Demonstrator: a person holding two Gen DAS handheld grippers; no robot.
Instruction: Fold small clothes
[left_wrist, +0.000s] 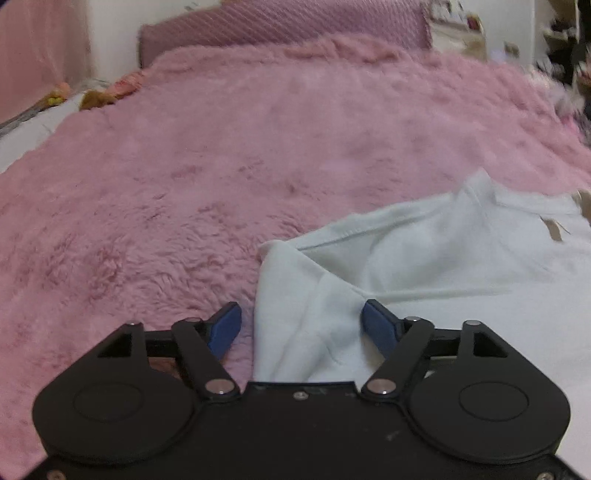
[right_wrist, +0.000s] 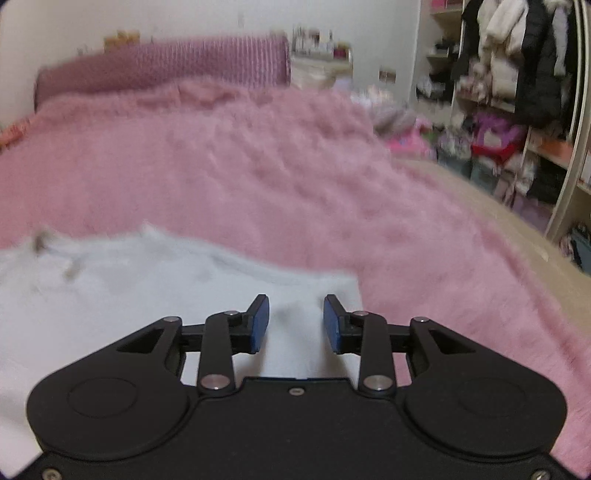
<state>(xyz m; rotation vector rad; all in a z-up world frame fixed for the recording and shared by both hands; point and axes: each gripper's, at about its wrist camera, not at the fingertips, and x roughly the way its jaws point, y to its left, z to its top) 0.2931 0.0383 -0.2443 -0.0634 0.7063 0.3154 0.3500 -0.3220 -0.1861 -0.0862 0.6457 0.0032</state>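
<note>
Item: white garment (left_wrist: 424, 266), fold at 5 o'clock. Left gripper (left_wrist: 301, 325) wide, right gripper (right_wrist: 295, 321) half-open, both empty; smooth layers before regripping.

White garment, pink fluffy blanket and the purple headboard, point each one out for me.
white garment (left_wrist: 424, 258): left wrist view, on its rumpled middle.
pink fluffy blanket (left_wrist: 221, 166): left wrist view, on its bare pile.
purple headboard (right_wrist: 166, 66): right wrist view, on its quilted front.
</note>
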